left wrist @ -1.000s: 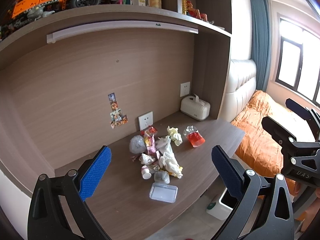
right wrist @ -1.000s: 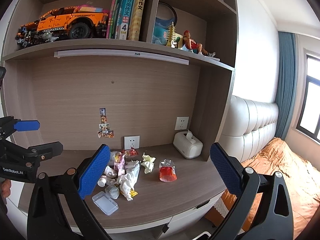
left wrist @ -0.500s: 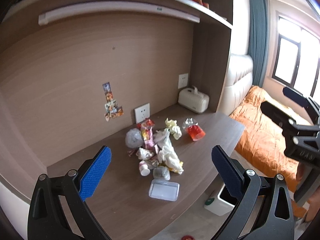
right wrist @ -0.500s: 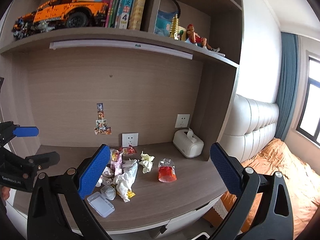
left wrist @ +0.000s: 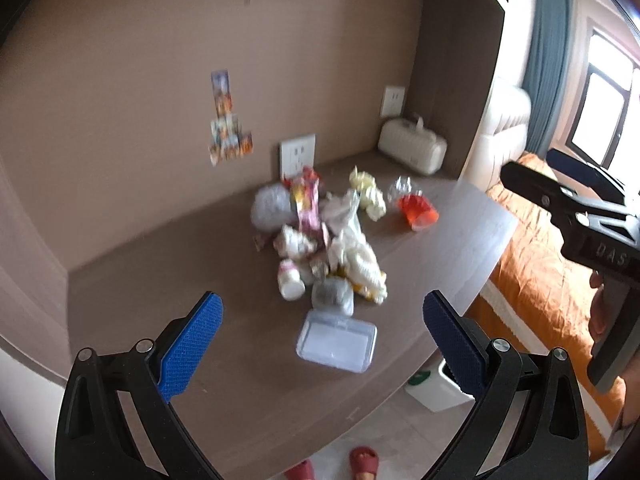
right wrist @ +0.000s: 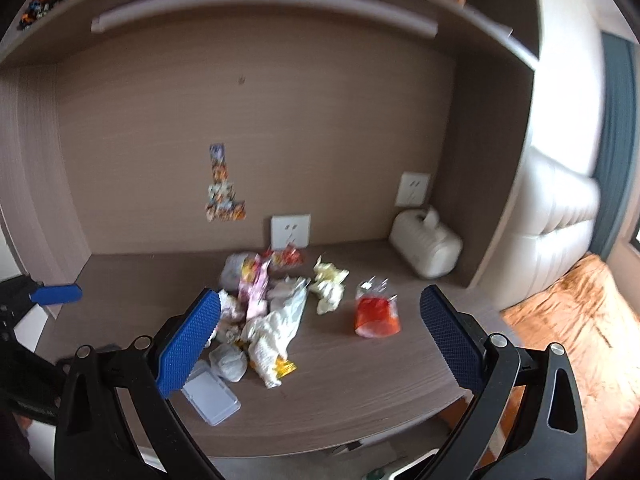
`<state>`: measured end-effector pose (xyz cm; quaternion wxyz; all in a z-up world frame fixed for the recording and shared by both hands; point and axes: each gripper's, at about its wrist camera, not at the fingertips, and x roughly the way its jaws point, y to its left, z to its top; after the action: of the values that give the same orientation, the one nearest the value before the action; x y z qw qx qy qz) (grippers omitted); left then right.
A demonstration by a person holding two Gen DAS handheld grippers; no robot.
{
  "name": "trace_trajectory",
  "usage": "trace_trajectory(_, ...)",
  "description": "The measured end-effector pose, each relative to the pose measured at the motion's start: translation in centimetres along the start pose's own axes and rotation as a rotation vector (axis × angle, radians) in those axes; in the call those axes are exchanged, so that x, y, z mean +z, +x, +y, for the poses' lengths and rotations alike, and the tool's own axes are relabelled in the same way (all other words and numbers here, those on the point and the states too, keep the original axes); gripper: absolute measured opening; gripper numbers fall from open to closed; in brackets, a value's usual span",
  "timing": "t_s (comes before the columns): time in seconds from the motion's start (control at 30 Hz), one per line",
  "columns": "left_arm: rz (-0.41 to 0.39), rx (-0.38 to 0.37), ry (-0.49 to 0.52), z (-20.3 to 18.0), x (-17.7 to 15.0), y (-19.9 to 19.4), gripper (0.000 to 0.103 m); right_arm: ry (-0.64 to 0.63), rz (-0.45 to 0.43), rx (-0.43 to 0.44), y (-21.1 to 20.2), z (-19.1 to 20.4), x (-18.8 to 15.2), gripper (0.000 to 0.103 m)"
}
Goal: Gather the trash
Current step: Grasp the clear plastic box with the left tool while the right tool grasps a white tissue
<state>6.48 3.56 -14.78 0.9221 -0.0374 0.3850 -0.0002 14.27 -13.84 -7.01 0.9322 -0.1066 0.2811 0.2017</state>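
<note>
A heap of trash lies mid-desk: crumpled white tissues (left wrist: 354, 256), a small white bottle (left wrist: 290, 280), a clear plastic box (left wrist: 336, 340), a yellow paper wad (left wrist: 368, 194) and an orange-red cup in a wrapper (left wrist: 416, 210). From the right wrist view I see the same tissues (right wrist: 280, 328), clear box (right wrist: 210, 394) and orange cup (right wrist: 376, 316). My left gripper (left wrist: 320, 344) hovers open above the desk's front, near the clear box. My right gripper (right wrist: 320, 340) is open too, above the heap, holding nothing.
A white tissue dispenser (right wrist: 426, 250) stands at the desk's back right by the side panel. A white bin (left wrist: 438, 390) sits on the floor below the desk edge, red slippers (left wrist: 362, 460) near it. An orange bed (right wrist: 572, 320) lies to the right.
Both grippers have tilted downward and moved closer to the desk; the shelf has slid out of the top of view and the trash heap appears larger. Both stay open.
</note>
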Motion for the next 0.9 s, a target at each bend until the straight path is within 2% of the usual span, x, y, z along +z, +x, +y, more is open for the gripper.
trace_trajectory(0.13, 0.067, 0.004, -0.028, -0.2, -1.7, 3.4, 0.098, -0.024, 0.053, 0.035, 3.6, 0.6, -1.4, 0.100)
trace_trajectory(0.23, 0.082, 0.009, -0.043, -0.3, -2.9, 5.7, 0.098, -0.038, 0.076, 0.062, 5.8, 1.1, -2.5, 0.100)
trace_trajectory(0.5, 0.111, 0.025, -0.012, -0.6, -5.5, 11.2, 0.098, -0.060, 0.123, 0.114, 11.8, 2.2, -5.2, 0.100)
trace_trajectory(0.7, 0.097, 0.019, 0.015, -0.8, -6.1, 13.1, 0.098, -0.083, 0.142, 0.136, 14.0, 3.2, -6.1, 0.099)
trace_trajectory(0.9, 0.097, -0.024, 0.031, -0.9, -6.3, 14.6, 0.098, -0.089, 0.202, 0.160, 16.4, 3.4, -6.8, 0.081)
